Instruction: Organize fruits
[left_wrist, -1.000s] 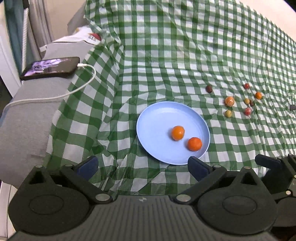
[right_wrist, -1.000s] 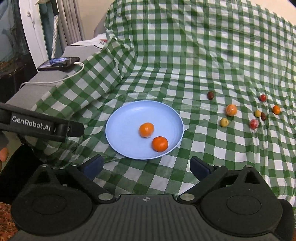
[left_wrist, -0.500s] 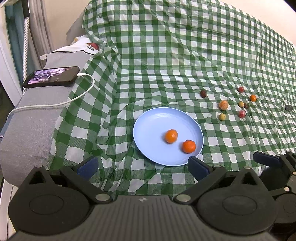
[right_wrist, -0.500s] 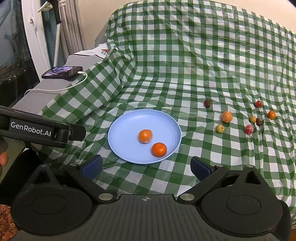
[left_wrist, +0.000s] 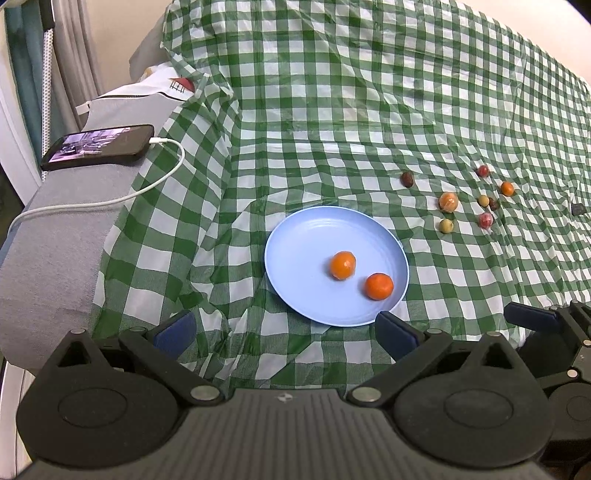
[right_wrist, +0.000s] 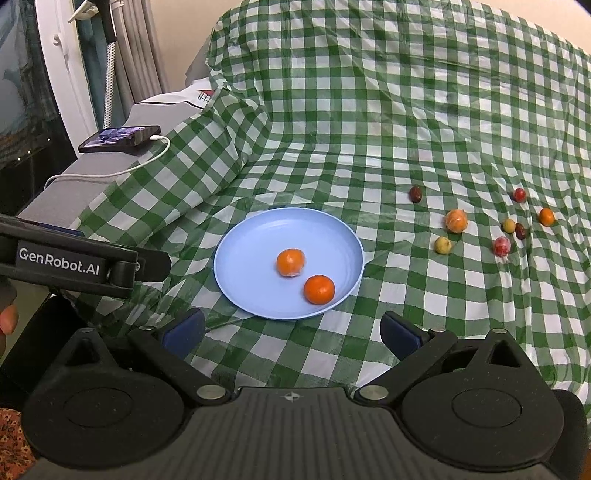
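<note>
Both tools empty, fingers spread wide: left tool (left_wrist: 284, 328) sits low just short of the plate (left_wrist: 295, 258), right tool (right_wrist: 291, 328) likewise, near its front rim. Neither touches fruit.

Two oranges (right_wrist: 291, 262) already on the plate, close together but apart, toward its right half. Rest of the fruit lies loose on the cloth (right_wrist: 369, 110), right of the plate and further back: wrapped orange (right_wrist: 456, 220) nearest, yellow-green one (right_wrist: 442, 245) just in front of it, dark one (right_wrist: 415, 194) behind; further right a red wrapped one (right_wrist: 502, 246), small yellow + dark pair touching, small orange (right_wrist: 546, 216), red one (right_wrist: 519, 194).

Step in hand, prob.: fetch next fruit w/ right tool. Tips:
- Go for the nearest piece first, clear of neighbours.
- Come down from above, fingers straddling the widest part; close gently, round fruit will squirt out or roll.
- Cloth is thin glossy plastic, creased, over something soft (bed?), so don't press down; fruit may roll into a dip.
- Drop into the plate's bare left half so nothing knocks.

Materials: plate smooth pale-blue plastic, round, shallow raised rim. Some fruit appear film-wrapped, shiny, slippery. Phone (left_wrist: 98, 146) + white cable left of the plate on grey fabric, out of the way.
</note>
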